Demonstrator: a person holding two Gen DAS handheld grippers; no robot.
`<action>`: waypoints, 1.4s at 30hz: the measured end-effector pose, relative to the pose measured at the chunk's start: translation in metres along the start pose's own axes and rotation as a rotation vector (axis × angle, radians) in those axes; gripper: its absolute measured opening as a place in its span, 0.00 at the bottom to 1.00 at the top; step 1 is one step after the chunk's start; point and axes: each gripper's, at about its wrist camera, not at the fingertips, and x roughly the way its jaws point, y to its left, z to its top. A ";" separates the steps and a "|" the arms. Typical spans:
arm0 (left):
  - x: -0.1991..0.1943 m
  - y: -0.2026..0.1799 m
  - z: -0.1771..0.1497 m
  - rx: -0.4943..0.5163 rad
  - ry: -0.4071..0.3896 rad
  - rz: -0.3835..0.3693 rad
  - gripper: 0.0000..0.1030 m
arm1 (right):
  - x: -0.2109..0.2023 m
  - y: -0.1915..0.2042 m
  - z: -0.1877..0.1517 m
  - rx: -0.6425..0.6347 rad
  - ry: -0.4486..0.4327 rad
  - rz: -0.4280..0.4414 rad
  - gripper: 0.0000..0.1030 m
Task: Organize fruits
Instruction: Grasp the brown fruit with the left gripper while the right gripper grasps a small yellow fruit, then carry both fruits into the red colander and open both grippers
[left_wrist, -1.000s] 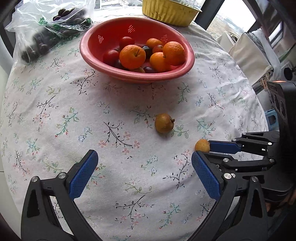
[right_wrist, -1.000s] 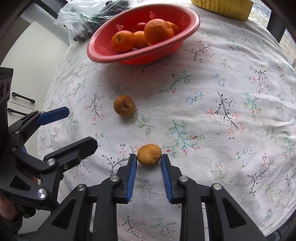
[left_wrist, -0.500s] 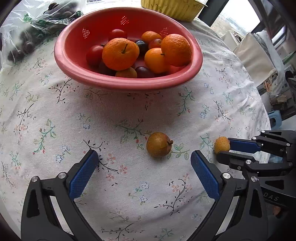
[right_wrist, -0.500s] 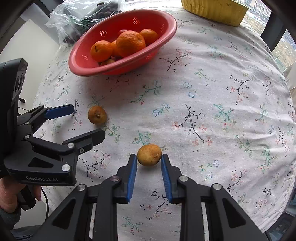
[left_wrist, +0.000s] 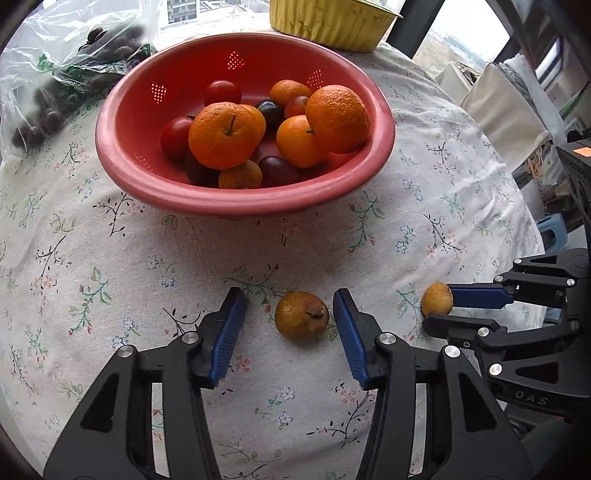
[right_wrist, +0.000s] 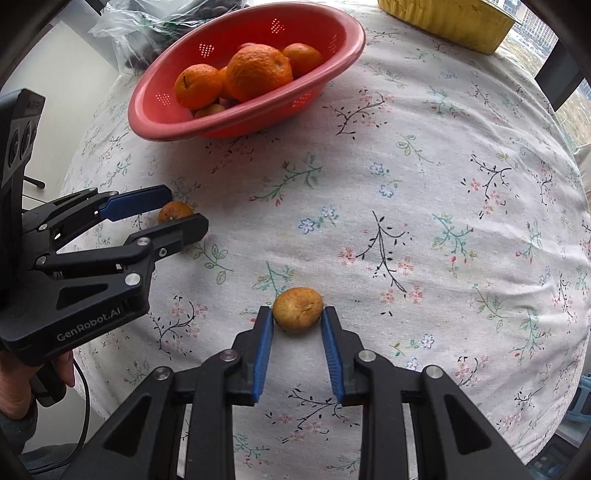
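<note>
— See the left hand-held gripper (left_wrist: 290, 328)? Its jaws have just been closing, and the stemmed brown fruit (left_wrist: 301, 320) sits on the cloth between them, but there's daylight on both sides. The pads aren't on it yet.

— So it's loose. And the other one?

— The right hand-held gripper (right_wrist: 297, 325) is pinching the small yellow fruit (right_wrist: 297, 310), both blue pads pressed against its sides. It's low, near the floral tablecloth (right_wrist: 424, 184); I can't tell whether it's lifted clear.

— What would you tell the person to do with the left?

— Finish the squeeze slowly. That fruit looks round and a bit lopsided with the stem, so I reckon it could roll or squirt out if one pad reaches it first. Centre it, with the pads on the widest part rather than the stem end.

— Then where does it go?

— Into the red bowl (left_wrist: 155, 184), I'd guess, just beyond on the counter. It's already piled with oranges (left_wrist: 225, 134) and small dark fruits, so lower it into a gap rather than dropping it on the heap, or something may tumble over the rim.
</note>
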 end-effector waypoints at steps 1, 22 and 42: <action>-0.001 0.000 -0.001 0.003 0.001 -0.001 0.46 | 0.000 -0.001 0.000 -0.002 0.002 0.002 0.29; -0.009 0.006 -0.012 0.033 -0.010 -0.029 0.26 | -0.004 -0.026 0.002 0.054 -0.017 0.046 0.28; -0.086 0.033 -0.006 -0.059 -0.131 -0.095 0.26 | -0.037 -0.060 0.015 0.160 -0.106 0.038 0.28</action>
